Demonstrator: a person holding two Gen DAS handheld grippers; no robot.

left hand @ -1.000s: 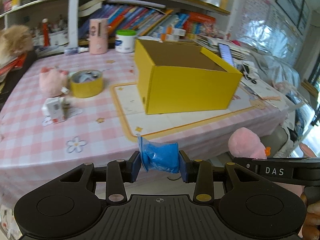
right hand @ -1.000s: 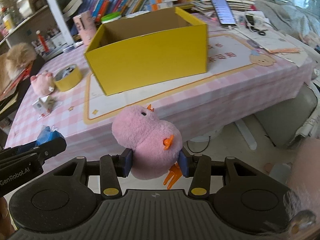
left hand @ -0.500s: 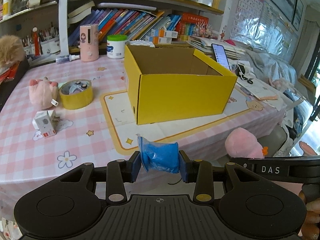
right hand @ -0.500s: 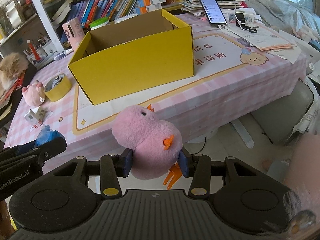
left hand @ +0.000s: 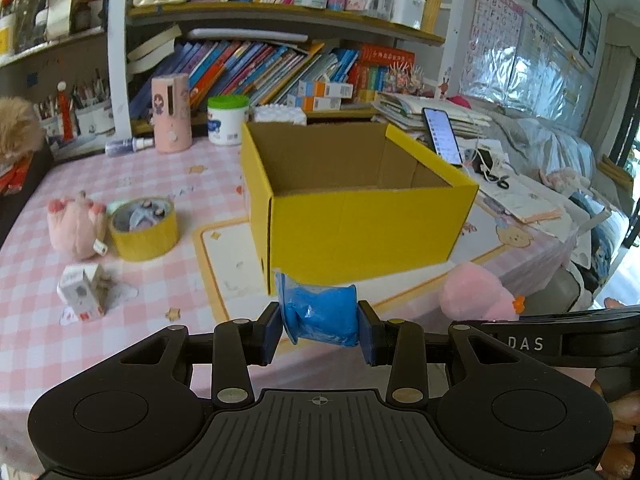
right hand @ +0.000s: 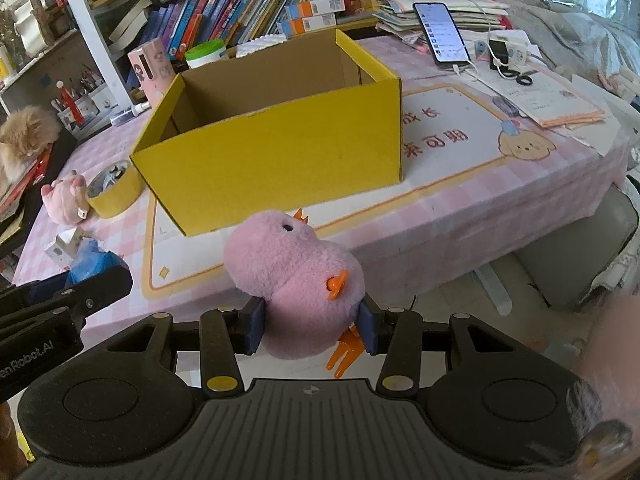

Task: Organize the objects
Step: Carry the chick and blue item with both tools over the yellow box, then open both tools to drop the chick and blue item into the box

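My left gripper is shut on a small blue plastic packet, held off the table's near edge. My right gripper is shut on a pink plush duck with an orange beak and feet; the same pink plush duck shows at the right of the left wrist view. An open yellow cardboard box stands on a cream mat on the pink checked table, beyond both grippers; the yellow box looks empty inside. The blue packet and left gripper appear at the left of the right wrist view.
Left of the box sit a yellow tape roll, a pink plush toy and a small white carton. A pink cylinder and a green-lidded white tub stand behind. A phone and papers lie at the right. Bookshelves back the table.
Both grippers have moved in towards the table and the box with their loads still gripped; the box's inside shows more now.
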